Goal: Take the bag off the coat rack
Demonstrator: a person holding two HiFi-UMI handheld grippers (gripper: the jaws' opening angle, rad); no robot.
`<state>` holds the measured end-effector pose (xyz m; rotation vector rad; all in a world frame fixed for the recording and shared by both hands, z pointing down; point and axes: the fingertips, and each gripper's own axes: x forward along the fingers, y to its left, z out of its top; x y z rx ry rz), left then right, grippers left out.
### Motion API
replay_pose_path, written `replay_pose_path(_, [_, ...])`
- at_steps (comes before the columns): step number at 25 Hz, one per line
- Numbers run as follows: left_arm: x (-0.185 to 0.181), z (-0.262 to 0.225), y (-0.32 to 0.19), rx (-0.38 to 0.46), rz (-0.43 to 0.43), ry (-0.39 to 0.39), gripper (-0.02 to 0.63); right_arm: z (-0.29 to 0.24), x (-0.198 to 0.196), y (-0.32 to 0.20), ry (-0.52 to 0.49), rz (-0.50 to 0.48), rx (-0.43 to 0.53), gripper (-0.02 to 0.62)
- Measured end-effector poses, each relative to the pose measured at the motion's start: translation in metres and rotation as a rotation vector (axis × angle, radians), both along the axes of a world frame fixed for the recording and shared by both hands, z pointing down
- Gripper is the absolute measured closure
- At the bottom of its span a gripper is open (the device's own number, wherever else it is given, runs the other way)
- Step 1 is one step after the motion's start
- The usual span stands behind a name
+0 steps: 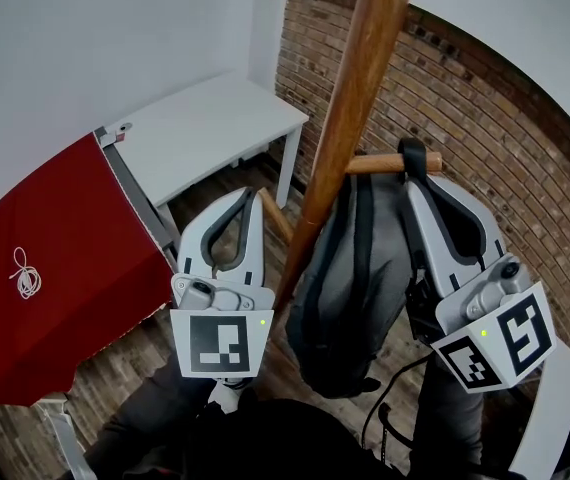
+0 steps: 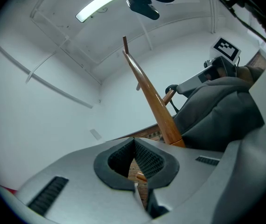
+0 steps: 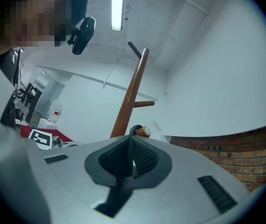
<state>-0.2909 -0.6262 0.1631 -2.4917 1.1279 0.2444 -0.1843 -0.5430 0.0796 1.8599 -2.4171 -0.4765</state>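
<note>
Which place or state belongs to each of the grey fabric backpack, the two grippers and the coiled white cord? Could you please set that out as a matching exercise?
Column one:
1. grey fabric backpack
2. left gripper
3. right gripper
4. coiled white cord

Column two:
A. lies on the red cloth
B. shut on the black carry loop
C. hangs from the wooden peg
D. shut, with nothing between its jaws

Pairs: 1-C, 2-D, 3-B, 4-A
</note>
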Motion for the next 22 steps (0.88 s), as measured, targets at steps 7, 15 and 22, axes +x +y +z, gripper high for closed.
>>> replay_pose_path(7, [0.001, -0.001, 0.000, -0.003, 0.002, 0.004, 0.597, -0.011, 0.011, 0.010, 0.002, 0.025, 0.039, 0.577])
replay_pose_path(15, [0.003, 0.003, 0.004, -0.016, 0.019, 0.015, 0.597, -0.027, 0.032, 0.026, -0.038, 0.076, 0.102, 0.577])
replay_pose_path(22, [0.021, 0.008, 0.004, -0.003, 0.042, -0.044, 0.597, -0.025, 0.061, 0.033, -0.048, 0.133, 0.108, 0.577])
